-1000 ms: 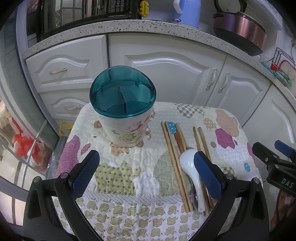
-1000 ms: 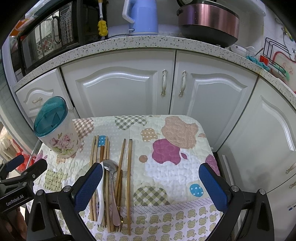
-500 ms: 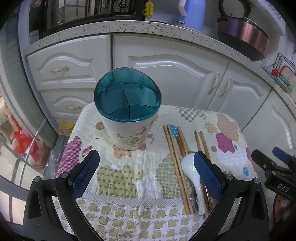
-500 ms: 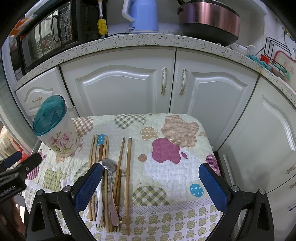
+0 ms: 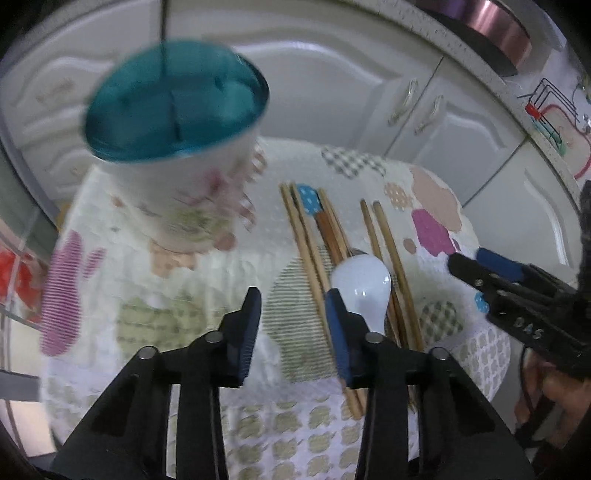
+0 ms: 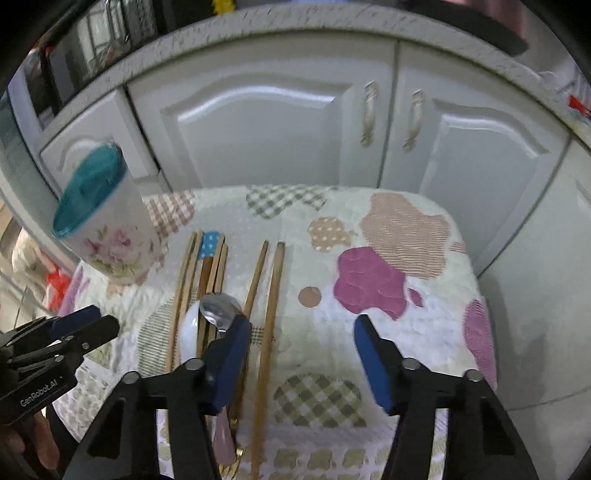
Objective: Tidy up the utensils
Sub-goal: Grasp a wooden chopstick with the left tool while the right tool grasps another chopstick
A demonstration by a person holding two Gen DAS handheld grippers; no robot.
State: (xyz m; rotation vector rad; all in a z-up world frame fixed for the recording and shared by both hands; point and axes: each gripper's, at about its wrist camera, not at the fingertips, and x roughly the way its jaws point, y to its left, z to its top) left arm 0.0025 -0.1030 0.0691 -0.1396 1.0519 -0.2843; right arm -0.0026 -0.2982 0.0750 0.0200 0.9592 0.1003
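A floral utensil holder with a teal divided top (image 5: 173, 122) stands at the table's far left; it also shows in the right wrist view (image 6: 107, 221). Several wooden chopsticks (image 5: 310, 243), a white ceramic spoon (image 5: 364, 291) and a metal spoon (image 6: 219, 312) lie side by side to its right. My left gripper (image 5: 293, 317) is open and empty, low over the cloth just left of the white spoon. My right gripper (image 6: 303, 347) is open and empty, its left finger (image 6: 231, 354) over the utensils beside two chopsticks (image 6: 271, 295).
The patchwork tablecloth (image 6: 373, 273) covers a small table in front of white cabinet doors (image 6: 266, 118). A countertop (image 6: 280, 26) runs behind. A rice cooker (image 5: 491, 26) sits at the upper right. Floor drops away right of the table.
Both grippers have moved forward and down toward the table. Both jaws have narrowed from wide open. The views are motion-blurred.
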